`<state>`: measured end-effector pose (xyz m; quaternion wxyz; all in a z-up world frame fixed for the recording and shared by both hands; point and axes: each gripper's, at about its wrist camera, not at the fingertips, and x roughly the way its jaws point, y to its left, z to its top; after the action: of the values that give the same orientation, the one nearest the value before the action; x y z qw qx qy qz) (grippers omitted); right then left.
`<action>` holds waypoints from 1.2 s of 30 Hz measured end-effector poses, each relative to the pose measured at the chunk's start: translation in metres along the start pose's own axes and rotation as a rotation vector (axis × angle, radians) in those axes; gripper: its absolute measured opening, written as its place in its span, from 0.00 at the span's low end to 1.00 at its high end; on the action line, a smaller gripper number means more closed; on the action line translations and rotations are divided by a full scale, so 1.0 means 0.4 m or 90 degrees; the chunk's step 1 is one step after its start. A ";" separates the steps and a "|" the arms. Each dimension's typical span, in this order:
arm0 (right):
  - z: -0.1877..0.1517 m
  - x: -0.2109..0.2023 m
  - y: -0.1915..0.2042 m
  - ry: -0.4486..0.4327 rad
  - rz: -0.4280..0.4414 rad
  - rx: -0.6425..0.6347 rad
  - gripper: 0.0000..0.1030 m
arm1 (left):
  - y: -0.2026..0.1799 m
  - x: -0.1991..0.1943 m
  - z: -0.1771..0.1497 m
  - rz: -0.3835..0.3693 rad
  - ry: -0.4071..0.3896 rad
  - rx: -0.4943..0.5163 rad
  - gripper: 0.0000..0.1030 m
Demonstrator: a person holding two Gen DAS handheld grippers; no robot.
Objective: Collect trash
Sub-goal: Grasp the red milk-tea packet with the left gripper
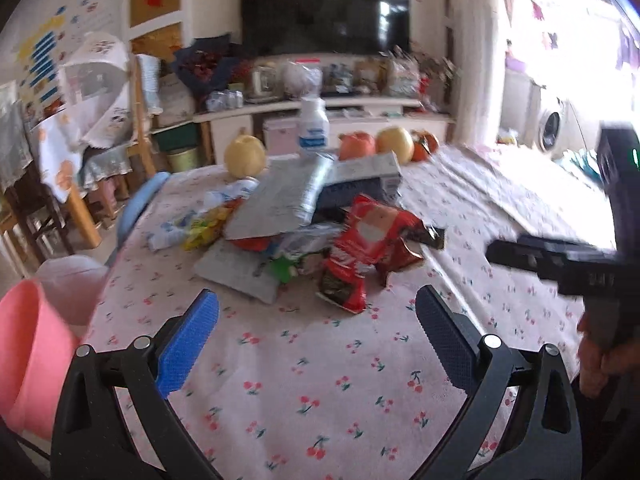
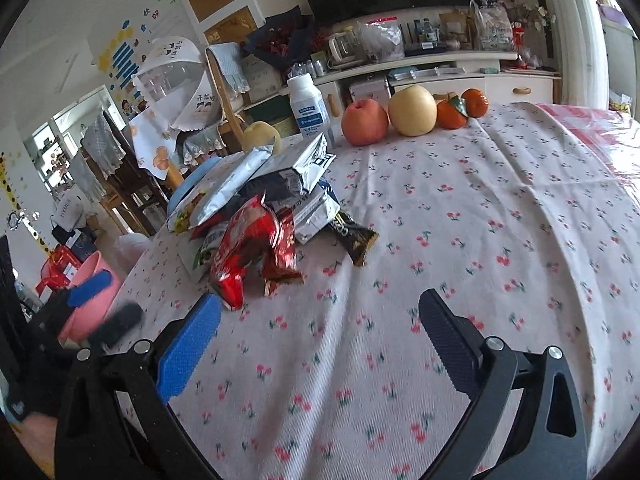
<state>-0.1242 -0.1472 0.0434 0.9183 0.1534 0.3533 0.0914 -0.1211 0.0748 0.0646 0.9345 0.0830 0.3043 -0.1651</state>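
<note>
On the table (image 1: 328,380), from the left wrist view, we see our left gripper (image 1: 316,332) spread wide and empty, hovering short of the trash pile (image 1: 304,224), which sits mid-table on the cherry cloth. Nearest us lies the red wrapper (image 1: 368,248), crumpled and glossy; we judge it light, soft and slippery, best pinched at a raised crinkled edge and not on a flat face. Silver bags (image 1: 280,196) behind it look stiffer but just as light. A pink bin (image 1: 28,352) stands at the table's left edge, cut off by the frame, and our right gripper (image 1: 516,252) shows blurred at the right, so its jaws cannot be read here. From the right wrist view, our right gripper (image 2: 320,332) is likewise wide apart, holding nothing, near the pile (image 2: 272,208). The red wrapper (image 2: 248,248) and a dark wrapper (image 2: 356,240) lie closest. A bottle (image 2: 308,104) and fruit (image 2: 412,112) stand behind, probably not trash. What lies beneath the silver bags is hidden, and the small print is unreadable.
</note>
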 end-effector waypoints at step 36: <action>0.176 0.186 -0.054 0.054 0.147 0.038 0.78 | -0.012 0.281 0.094 -0.084 0.079 -0.015 0.56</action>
<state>-0.0205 -0.1620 0.0393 0.8807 0.2166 0.3747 0.1924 -0.0171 0.0319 0.0274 0.9017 0.0619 0.3685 -0.2175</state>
